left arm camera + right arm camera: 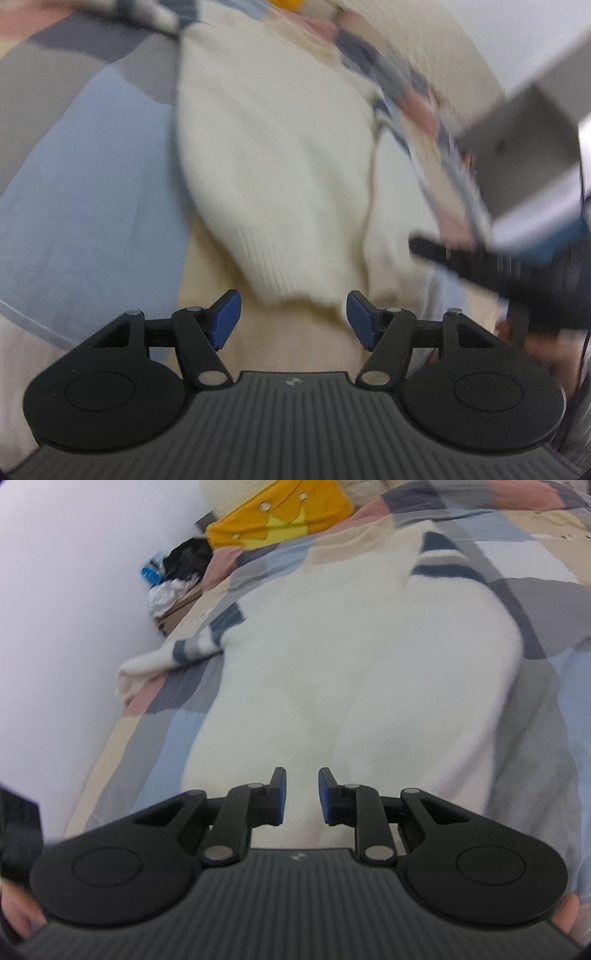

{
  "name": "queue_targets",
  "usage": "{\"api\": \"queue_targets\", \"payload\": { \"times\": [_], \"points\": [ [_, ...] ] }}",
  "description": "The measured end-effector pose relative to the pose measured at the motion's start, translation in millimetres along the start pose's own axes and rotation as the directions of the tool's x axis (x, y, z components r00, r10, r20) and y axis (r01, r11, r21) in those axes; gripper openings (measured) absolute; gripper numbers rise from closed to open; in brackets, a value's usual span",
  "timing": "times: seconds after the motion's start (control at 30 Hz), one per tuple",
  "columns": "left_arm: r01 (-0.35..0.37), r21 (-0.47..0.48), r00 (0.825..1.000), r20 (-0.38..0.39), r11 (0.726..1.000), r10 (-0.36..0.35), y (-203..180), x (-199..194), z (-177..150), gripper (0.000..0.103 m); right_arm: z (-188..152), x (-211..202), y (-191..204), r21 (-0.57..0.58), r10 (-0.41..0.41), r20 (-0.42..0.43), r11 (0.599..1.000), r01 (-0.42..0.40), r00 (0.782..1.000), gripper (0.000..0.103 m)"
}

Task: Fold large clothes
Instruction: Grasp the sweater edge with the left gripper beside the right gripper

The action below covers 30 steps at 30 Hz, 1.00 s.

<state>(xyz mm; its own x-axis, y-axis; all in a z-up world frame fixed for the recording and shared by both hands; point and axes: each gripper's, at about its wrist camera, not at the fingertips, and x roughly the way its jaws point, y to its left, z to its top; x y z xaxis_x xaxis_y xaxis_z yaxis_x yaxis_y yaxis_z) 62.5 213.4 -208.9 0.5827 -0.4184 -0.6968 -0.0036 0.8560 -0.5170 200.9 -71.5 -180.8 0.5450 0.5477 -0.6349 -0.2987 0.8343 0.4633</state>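
Note:
A cream knitted sweater (273,155) with navy stripes lies spread on a patchwork bedcover (81,206). In the left wrist view my left gripper (293,319) is open and empty, just short of the sweater's ribbed hem. In the right wrist view the sweater (351,657) fills the middle, with a striped sleeve (184,650) stretched out to the left. My right gripper (302,795) is open with a narrow gap, empty, low over the sweater's near part. The other gripper (498,266) shows at the right of the left wrist view.
A yellow cushion (280,513) lies at the head of the bed. A pile of dark and white items (173,576) sits beside the white wall (74,590). The bedcover (155,738) runs to the bed's left edge.

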Motion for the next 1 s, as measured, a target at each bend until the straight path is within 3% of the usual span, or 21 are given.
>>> {"api": "queue_targets", "payload": {
  "times": [0.13, 0.23, 0.33, 0.4, 0.6, 0.63, 0.73, 0.8, 0.87, 0.93, 1.0],
  "points": [
    [-0.136, 0.111, 0.990, -0.012, 0.985, 0.138, -16, 11, -14, 0.068, -6, 9, -6, 0.028, -0.004, 0.003, 1.000, 0.004, 1.000, 0.023],
    [-0.228, 0.088, 0.974, 0.032, 0.970, 0.226, -16, 23, -12, 0.068, -4, 12, -7, 0.036, -0.005, 0.012, 0.999, 0.005, 1.000, 0.023],
    [-0.198, 0.027, 0.974, 0.117, 0.980, 0.193, -14, 24, -9, 0.068, -5, 11, -10, 0.045, 0.002, 0.018, 0.999, -0.003, 1.000, 0.024],
    [-0.222, -0.020, 0.958, 0.184, 0.975, 0.222, -15, 25, -7, 0.068, -6, 11, -12, 0.053, -0.003, 0.018, 0.999, 0.002, 1.000, 0.024],
    [-0.285, -0.128, 0.921, 0.238, 0.950, 0.308, -11, 26, -8, 0.068, -8, 15, -7, 0.021, -0.003, 0.014, 1.000, 0.003, 1.000, 0.024],
    [-0.287, -0.148, 0.916, 0.248, 0.947, 0.316, -10, 24, -8, 0.065, -9, 17, -5, 0.010, -0.003, 0.009, 1.000, 0.003, 1.000, 0.024],
    [-0.322, -0.171, 0.905, 0.234, 0.931, 0.356, -6, 26, -8, 0.038, -9, 18, 1, -0.022, 0.006, -0.001, 1.000, -0.006, 1.000, 0.024],
    [-0.331, -0.195, 0.893, 0.252, 0.923, 0.373, -1, 23, -8, 0.029, -10, 18, 5, -0.048, 0.010, -0.001, 0.999, -0.011, 1.000, 0.024],
    [-0.320, -0.209, 0.887, 0.278, 0.924, 0.370, 3, 21, -4, 0.015, -11, 16, 11, -0.087, 0.021, 0.000, 0.996, -0.021, 1.000, 0.024],
    [-0.289, -0.219, 0.886, 0.306, 0.932, 0.347, 5, 15, 0, 0.007, -13, 14, 19, -0.134, 0.035, -0.002, 0.990, -0.035, 0.999, 0.025],
    [-0.241, -0.228, 0.889, 0.338, 0.943, 0.309, 9, 6, 3, 0.005, -15, 10, 31, -0.187, 0.069, 0.010, 0.980, -0.066, 0.998, 0.052]
  ]
}}
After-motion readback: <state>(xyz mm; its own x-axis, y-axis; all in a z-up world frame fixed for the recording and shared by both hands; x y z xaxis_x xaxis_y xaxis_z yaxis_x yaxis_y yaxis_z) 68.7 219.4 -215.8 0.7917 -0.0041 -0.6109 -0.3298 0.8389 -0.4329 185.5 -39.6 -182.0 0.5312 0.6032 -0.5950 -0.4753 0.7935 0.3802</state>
